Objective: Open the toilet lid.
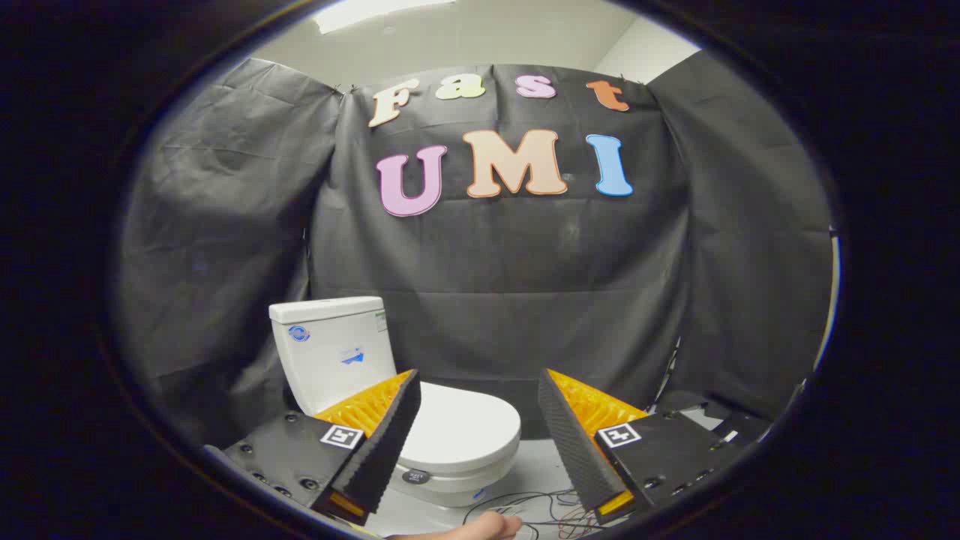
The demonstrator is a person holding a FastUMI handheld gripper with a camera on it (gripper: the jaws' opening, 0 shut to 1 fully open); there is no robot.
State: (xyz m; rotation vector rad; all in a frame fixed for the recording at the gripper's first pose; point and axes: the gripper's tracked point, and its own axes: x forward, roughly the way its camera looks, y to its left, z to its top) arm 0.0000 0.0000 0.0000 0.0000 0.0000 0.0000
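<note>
A glossy, smooth toilet (420,390) with its lid (461,433) shut. Matt, creased cloth (525,285) hangs behind. Ribbed pads (386,442) line the wide-spread claw (480,442).

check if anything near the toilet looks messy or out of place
A tangle of thin loose wires lies on the pale floor beside the white ceramic toilet, with a hand near it. The toilet's white lid is down and looks intact. The gripper is open, holding nothing.
</note>
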